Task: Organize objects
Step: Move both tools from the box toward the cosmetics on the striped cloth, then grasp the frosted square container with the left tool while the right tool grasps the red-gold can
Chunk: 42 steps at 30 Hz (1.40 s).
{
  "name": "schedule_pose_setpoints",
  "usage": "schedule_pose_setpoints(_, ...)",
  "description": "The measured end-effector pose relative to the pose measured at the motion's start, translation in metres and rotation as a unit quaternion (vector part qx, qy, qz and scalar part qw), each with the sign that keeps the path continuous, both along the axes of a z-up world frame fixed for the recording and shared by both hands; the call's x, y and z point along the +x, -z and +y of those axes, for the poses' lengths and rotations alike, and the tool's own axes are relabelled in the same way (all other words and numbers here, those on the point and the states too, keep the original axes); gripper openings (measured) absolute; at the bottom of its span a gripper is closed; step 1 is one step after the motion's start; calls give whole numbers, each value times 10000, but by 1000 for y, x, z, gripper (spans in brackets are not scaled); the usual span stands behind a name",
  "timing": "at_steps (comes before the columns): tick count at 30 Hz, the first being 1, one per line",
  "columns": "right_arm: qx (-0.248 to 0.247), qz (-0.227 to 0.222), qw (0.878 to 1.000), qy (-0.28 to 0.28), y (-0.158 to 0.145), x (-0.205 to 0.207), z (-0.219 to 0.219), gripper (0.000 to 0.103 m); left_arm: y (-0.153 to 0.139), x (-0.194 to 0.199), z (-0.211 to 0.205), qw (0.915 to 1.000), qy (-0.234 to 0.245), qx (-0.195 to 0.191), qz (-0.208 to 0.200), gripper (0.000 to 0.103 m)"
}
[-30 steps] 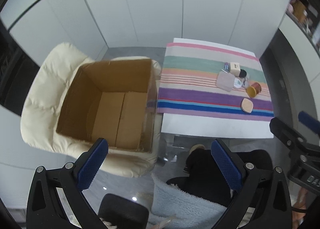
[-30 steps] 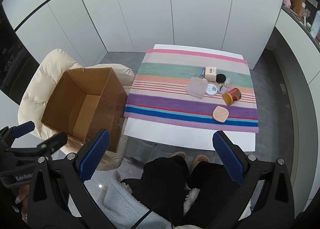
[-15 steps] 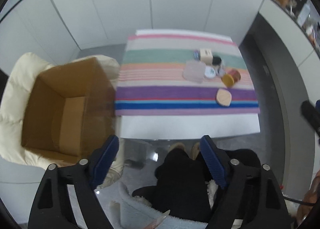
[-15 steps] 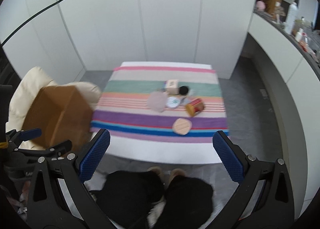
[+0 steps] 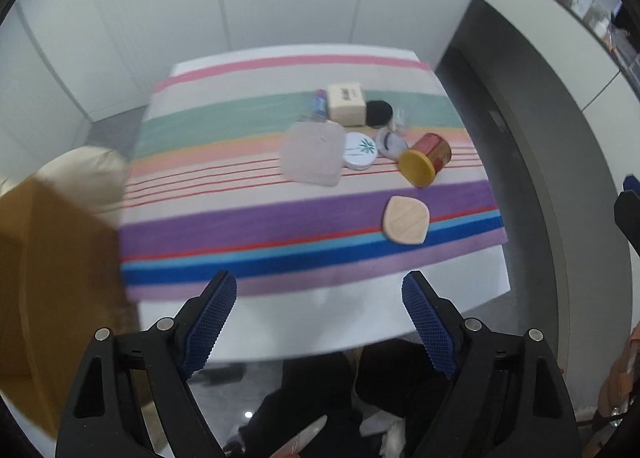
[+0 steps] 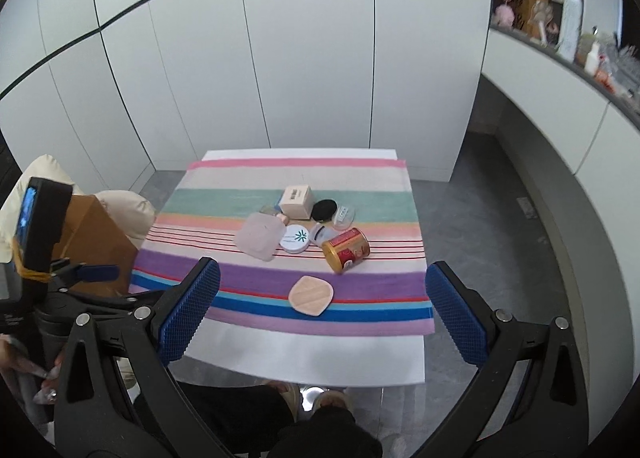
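A striped cloth [image 6: 224,218] lies on the worktop [image 6: 304,358], leaving the near edge bare. The objects cluster right of the cloth's middle. The small box [image 6: 296,200] stands farthest back, with the round dark lid [image 6: 324,210] just beside it on its right. In front of the box lie the flat pouch [image 6: 258,238] and, touching its right edge, the round tin [image 6: 295,239]. Right of the tin the can [image 6: 346,250] lies on its side. Nearer, apart from the rest, lies the flat wooden piece [image 6: 311,295]. Left of the worktop a cardboard box [image 6: 96,242] sits on a cushioned chair [image 6: 124,202] (its inside cannot be seen).
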State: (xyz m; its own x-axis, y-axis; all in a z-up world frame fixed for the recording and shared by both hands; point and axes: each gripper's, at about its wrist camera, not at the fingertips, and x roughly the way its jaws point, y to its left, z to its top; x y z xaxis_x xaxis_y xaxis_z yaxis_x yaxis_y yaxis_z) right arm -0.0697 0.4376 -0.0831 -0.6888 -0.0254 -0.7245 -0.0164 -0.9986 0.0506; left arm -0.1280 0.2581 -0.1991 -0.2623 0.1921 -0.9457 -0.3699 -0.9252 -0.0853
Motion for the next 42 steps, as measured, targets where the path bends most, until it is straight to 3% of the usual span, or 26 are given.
schedule_pose_setpoints(7, 25, 83, 9984, -566, 71, -53, 19, 103, 57, -60, 31, 9999, 22, 14, -140, 86)
schedule_pose_setpoints(10, -148, -186, 9969, -748, 105, -86, 30, 103, 79, -87, 37, 9999, -88, 93, -109, 86)
schedule_pose_setpoints(15, -282, -620, 9926, -1010, 158, -133, 40, 103, 122, -133, 45, 9983, -270, 231, -463, 86)
schedule_pose_setpoints(18, -226, -888, 9896, -1107, 188, -155, 40, 103, 137, -150, 47, 9989, -332, 126, -301, 95)
schedule_pose_setpoints(22, -169, -1261, 9838, -1263, 223, -179, 37, 103, 162, -167, 43, 9958, -475, 282, -726, 96)
schedule_pose_setpoints(23, -155, -1307, 9826, -1311, 228, -182, 35, 103, 161, -167, 43, 9964, -434, 354, -630, 101)
schedule_pose_setpoints(27, -180, -1359, 9811, -1365, 241, -194, 26, 101, 159, -164, 51, 9981, -332, 220, -478, 99)
schedule_pose_setpoints(28, -194, -1363, 9818, -1309, 242, -195, 26, 96, 158, -164, 52, 9979, -351, 261, -470, 95)
schedule_pose_setpoints(29, -200, -1401, 9826, -1207, 245, -198, 26, 81, 153, -163, 50, 9977, -392, 377, -414, 86)
schedule_pose_setpoints(31, -309, -1497, 9830, -1016, 247, -200, 29, 69, 152, -163, 49, 9969, -465, 383, -507, 85)
schedule_pose_setpoints(33, -432, -1521, 9834, -892, 245, -199, 32, 67, 149, -160, 48, 9966, -488, 371, -542, 85)
schedule_pose_setpoints(42, -159, -1685, 9838, -590, 215, -191, 22, 65, 114, -147, 41, 9975, -629, 296, -114, 85)
